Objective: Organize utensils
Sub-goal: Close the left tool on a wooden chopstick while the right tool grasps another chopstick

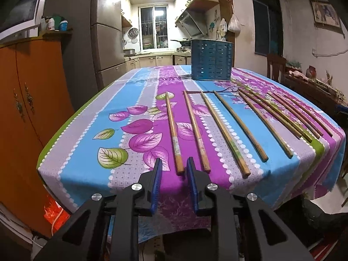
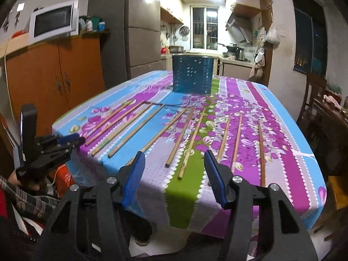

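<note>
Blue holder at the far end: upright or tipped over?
Upright. The blue holder stands on its base on the tablecloth, open rim on top, in both views. Whether anything is inside cannot be told.

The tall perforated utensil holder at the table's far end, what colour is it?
Blue, with rows of small slots, on the perforated utensil holder; it shows sharpest in the left wrist view.

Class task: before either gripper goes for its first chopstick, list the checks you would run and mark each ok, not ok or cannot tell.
1. Blue holder upright at the table's far end: ok.
2. Chopsticks lie separate on the tablecloth, none crossing near ends: ok.
3. Left gripper lined up on the leftmost chopstick: ok.
4. Left gripper holding it: not ok, pads apart.
5. Right gripper empty, open: ok.
6. Holder's inside free: cannot tell.
</note>
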`<state>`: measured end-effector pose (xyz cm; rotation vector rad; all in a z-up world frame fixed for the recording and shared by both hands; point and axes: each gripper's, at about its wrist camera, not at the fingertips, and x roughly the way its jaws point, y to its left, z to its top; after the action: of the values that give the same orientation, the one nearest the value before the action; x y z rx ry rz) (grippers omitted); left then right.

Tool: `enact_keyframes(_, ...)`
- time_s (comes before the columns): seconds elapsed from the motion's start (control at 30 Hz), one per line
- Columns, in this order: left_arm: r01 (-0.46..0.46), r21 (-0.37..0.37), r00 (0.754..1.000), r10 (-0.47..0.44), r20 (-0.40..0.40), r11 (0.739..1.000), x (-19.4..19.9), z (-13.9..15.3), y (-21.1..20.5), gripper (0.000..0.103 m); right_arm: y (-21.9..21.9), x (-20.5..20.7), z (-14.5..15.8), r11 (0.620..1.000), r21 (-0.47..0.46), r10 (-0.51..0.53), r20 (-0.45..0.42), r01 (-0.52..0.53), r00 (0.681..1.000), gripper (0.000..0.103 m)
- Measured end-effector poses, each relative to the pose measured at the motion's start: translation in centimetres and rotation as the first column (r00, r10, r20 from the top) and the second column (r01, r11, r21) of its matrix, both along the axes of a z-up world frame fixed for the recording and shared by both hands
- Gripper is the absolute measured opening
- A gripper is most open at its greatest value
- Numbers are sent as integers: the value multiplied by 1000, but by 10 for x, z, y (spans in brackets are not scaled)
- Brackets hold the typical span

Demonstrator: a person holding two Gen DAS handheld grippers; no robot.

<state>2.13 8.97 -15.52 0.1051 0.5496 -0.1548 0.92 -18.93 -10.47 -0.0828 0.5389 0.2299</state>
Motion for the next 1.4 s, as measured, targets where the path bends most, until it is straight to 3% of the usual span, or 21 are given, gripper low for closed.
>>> enact_keyframes(0.03, -3, 4, 1000, 3, 6, 1000, 0, -1, 0, 25, 1, 1, -2, 1000, -1, 0, -8, 0, 1000, 54)
enact_keyframes(0.13, -5, -6, 1000, 6, 19, 1000, 0, -2, 0, 25, 10, 6, -11, 999, -46, -31, -37, 29, 999, 39)
enact_keyframes(0.2, -12, -32, 1000, 13, 25, 999, 0, -3, 4, 9, 13, 11, -20, 993, -89, -80, -31, 77, 996, 29)
enact_keyframes(0.23, -20, -39, 999, 21, 29, 999, 0, -4, 6, 8, 15, 13, -24, 990, -107, -100, -25, 97, 995, 20)
enact_keyframes(0.33, -13, -66, 999, 15, 30, 998, 0, -4, 9, 8, 19, 23, -37, 985, -118, -129, -43, 123, 991, 13)
enact_keyframes(0.53, -3, -47, 999, 4, 38, 999, 0, -5, 7, 8, 14, 35, -51, 983, -99, -164, -77, 156, 984, 13)
enact_keyframes(0.97, -14, -22, 998, 15, 62, 1000, 2, -8, 4, 8, 16, 36, -55, 978, -67, -201, -44, 198, 979, 13)
enact_keyframes(1.03, -12, -20, 997, 14, 71, 1000, 1, -9, 3, 8, 16, 35, -56, 982, -53, -182, -37, 180, 983, 5)
enact_keyframes(1.1, -14, -20, 997, 16, 76, 1000, 0, -9, 3, 8, 17, 33, -57, 982, -53, -183, -28, 181, 983, 5)
enact_keyframes(1.2, -17, -28, 997, 19, 72, 999, -1, -7, 5, 8, 12, 29, -53, 982, -30, -185, -23, 184, 983, 5)
enact_keyframes(1.4, -24, -41, 994, 28, 105, 999, -9, 15, 11, 8, 10, 13, -25, 983, -30, -180, 79, 183, 981, 5)
